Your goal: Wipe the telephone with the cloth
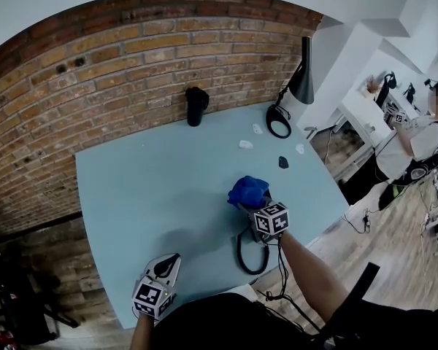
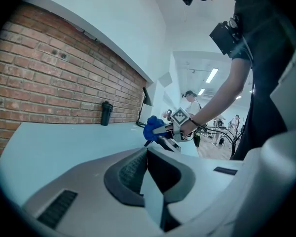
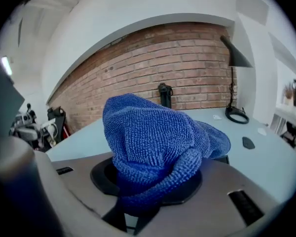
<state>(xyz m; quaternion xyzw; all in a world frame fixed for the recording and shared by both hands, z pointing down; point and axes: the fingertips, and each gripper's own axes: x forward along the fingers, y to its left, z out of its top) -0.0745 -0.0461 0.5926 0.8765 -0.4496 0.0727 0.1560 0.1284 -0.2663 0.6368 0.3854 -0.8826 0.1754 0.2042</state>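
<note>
My right gripper (image 1: 243,205) is shut on a bunched blue cloth (image 1: 248,191) above the middle-right of the light blue table (image 1: 146,195). In the right gripper view the blue cloth (image 3: 153,142) fills the space between the jaws and hides the fingertips. Beneath that gripper lies a dark telephone (image 1: 240,214), mostly hidden, with a black cord loop (image 1: 250,259) trailing toward me. The left gripper view shows the cloth (image 2: 152,126) held just over the dark telephone (image 2: 164,142). My left gripper (image 1: 171,258) hovers near the table's front edge, shut and holding nothing.
A black bottle (image 1: 196,106) stands at the brick wall. A black desk lamp (image 1: 301,80) with a round base (image 1: 279,121) occupies the back right corner. Small white bits (image 1: 246,144) and a dark pebble-like object (image 1: 283,162) lie nearby. A person (image 1: 417,133) stands off right.
</note>
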